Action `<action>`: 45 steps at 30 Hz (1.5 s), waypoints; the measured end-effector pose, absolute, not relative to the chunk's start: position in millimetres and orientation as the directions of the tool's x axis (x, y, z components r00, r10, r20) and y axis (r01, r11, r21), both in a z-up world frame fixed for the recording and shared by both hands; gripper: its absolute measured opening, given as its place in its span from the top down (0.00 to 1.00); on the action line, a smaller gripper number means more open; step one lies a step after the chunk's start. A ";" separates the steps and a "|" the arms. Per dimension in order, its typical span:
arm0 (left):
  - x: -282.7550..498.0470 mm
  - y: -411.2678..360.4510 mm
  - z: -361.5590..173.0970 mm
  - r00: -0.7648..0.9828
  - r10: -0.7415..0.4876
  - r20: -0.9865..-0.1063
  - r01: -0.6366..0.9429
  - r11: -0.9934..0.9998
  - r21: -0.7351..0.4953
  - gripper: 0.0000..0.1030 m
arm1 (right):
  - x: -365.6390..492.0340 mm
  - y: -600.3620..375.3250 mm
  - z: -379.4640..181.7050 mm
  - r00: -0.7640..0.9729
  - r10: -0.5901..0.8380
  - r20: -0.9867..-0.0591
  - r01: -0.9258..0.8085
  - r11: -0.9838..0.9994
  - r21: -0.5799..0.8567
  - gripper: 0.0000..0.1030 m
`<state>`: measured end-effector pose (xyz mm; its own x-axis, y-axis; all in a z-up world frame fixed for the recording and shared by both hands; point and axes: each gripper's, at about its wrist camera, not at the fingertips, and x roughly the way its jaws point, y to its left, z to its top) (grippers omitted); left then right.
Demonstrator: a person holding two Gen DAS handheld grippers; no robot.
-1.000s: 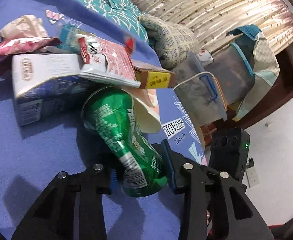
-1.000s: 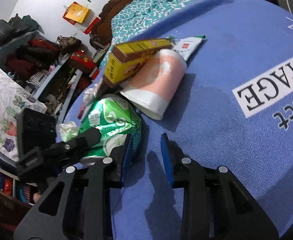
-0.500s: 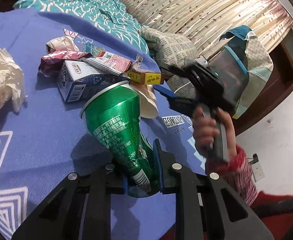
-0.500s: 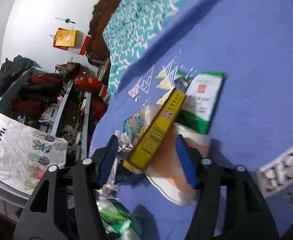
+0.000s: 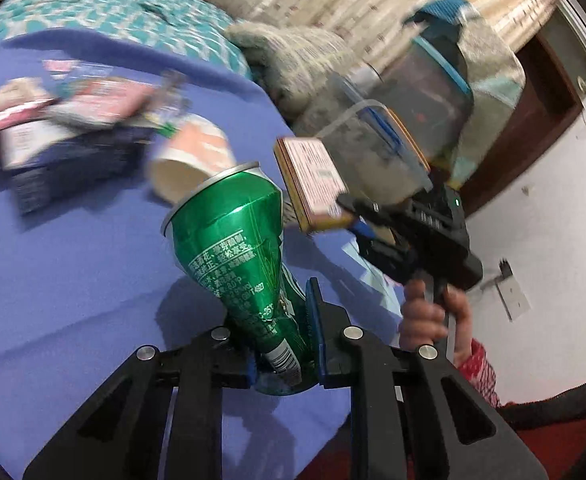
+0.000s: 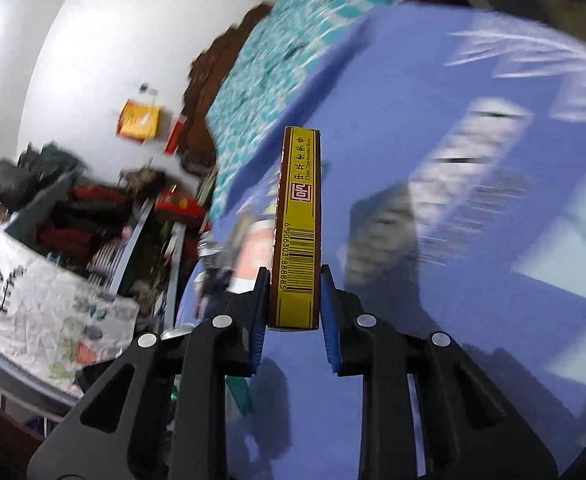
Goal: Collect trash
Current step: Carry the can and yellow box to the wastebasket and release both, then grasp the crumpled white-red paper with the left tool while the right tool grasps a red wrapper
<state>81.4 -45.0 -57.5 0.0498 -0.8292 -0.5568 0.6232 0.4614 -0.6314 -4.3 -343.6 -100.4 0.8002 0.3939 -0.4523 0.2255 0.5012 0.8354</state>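
Green can (image 5: pixel 233 248): I have the dented can clamped low on its body in my left gripper (image 5: pixel 281 344). It leans toward eleven o'clock, rim end up, clear of the blue blanket (image 5: pixel 73 272).
Left gripper: closed on the can, blue pads pressed against its crushed lower part.
Yellow box (image 6: pixel 298 228): I hold the narrow box edge-on in my right gripper (image 6: pixel 295 304). Its barcode side faces the camera and it points to twelve o'clock, above the blanket (image 6: pixel 393 132).
Right gripper: the jaws have just been closing and now pinch the box at its near end. In the left wrist view the same box (image 5: pixel 313 184) shows at about two o'clock from the can, held out by the right gripper (image 5: pixel 357 216), with the person's hand (image 5: pixel 433 312) on the handle and a red sleeve (image 5: pixel 477 368) below it.
Paper cup (image 5: pixel 189 164): it lies on its side on the blanket just behind the can, at about eleven o'clock, open mouth toward the camera.
Remaining pile (image 5: pixel 65 120): a carton and wrappers sit further off at ten o'clock, too blurred for me to sort.
Bedding: a teal patterned cover (image 5: pixel 105 4) lies beyond the blanket at twelve o'clock.
Plastic tubs (image 5: pixel 393 148): stacked beside the bed at two o'clock.
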 end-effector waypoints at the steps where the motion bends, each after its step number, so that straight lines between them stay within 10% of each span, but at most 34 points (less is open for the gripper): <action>1: 79.1 -59.8 -58.2 0.025 -0.826 -0.563 0.638 0.447 -0.628 0.82 | -22.1 -353.1 -107.6 0.810 0.376 -0.450 0.248 0.475 0.844 0.74; 23: 63.4 -449.7 -49.3 -0.226 -0.659 -0.718 0.881 0.177 -0.439 0.82 | -150.2 -559.8 -115.3 0.827 -0.177 -0.533 0.559 0.363 0.746 0.69; 25: 61.2 -474.8 -54.8 -0.191 -0.639 -0.745 0.890 0.207 -0.406 0.68 | -147.7 -565.7 -116.7 0.810 -0.213 -0.546 0.584 0.368 0.723 0.38; 26: 60.5 -488.2 -58.7 -0.173 -0.628 -0.759 0.888 0.234 -0.395 0.44 | -149.8 -565.0 -116.9 0.806 -0.236 -0.543 0.592 0.362 0.720 0.33; 28: 59.7 -497.7 -57.9 -0.152 -0.639 -0.754 0.881 0.259 -0.397 0.35 | -158.5 -568.8 -114.4 0.807 -0.279 -0.520 0.591 0.368 0.718 0.32; 37: 47.2 -403.2 -39.6 -0.114 -0.697 -0.708 0.897 0.234 -0.375 0.36 | -171.2 -515.3 -99.4 0.836 -0.313 -0.451 0.548 0.422 0.723 0.39; 45: 46.6 -220.2 -46.9 0.021 -0.706 -0.707 0.881 0.347 -0.321 0.36 | -77.6 -417.7 -92.8 0.886 0.016 -0.463 0.364 0.595 0.716 0.42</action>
